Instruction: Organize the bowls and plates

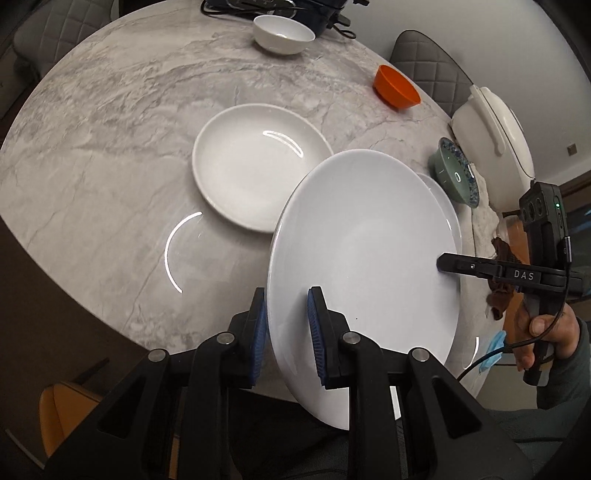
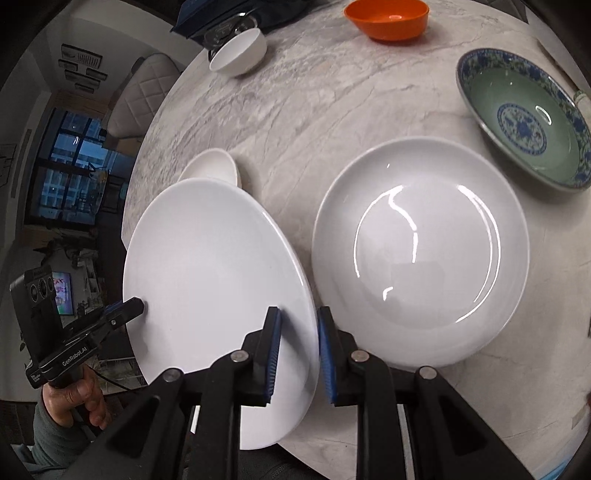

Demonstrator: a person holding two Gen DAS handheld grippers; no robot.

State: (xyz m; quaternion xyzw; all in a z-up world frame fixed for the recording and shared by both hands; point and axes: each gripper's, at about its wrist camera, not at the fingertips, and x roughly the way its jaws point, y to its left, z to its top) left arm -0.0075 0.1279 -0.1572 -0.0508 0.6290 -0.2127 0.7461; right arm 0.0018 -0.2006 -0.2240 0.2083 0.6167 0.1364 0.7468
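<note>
A large white plate [image 1: 365, 258] is held tilted above the marble table [image 1: 110, 147]. My left gripper [image 1: 286, 332] is shut on its near rim. My right gripper [image 2: 297, 354] is shut on the opposite rim of the same plate [image 2: 214, 280]; it shows in the left wrist view [image 1: 439, 264] too. A second white plate [image 1: 255, 166] lies flat on the table to the left. A third white plate [image 2: 417, 251] lies flat below, mostly hidden in the left wrist view. A white bowl [image 1: 283, 34], an orange bowl [image 1: 396, 88] and a green-blue patterned bowl [image 2: 524, 122] stand farther off.
A white lidded appliance [image 1: 491, 147] stands at the table's right edge. Dark devices with cables [image 1: 273, 7] lie at the far edge. Grey quilted chairs [image 1: 428, 62] surround the table. An orange chair [image 1: 62, 406] is at the near left.
</note>
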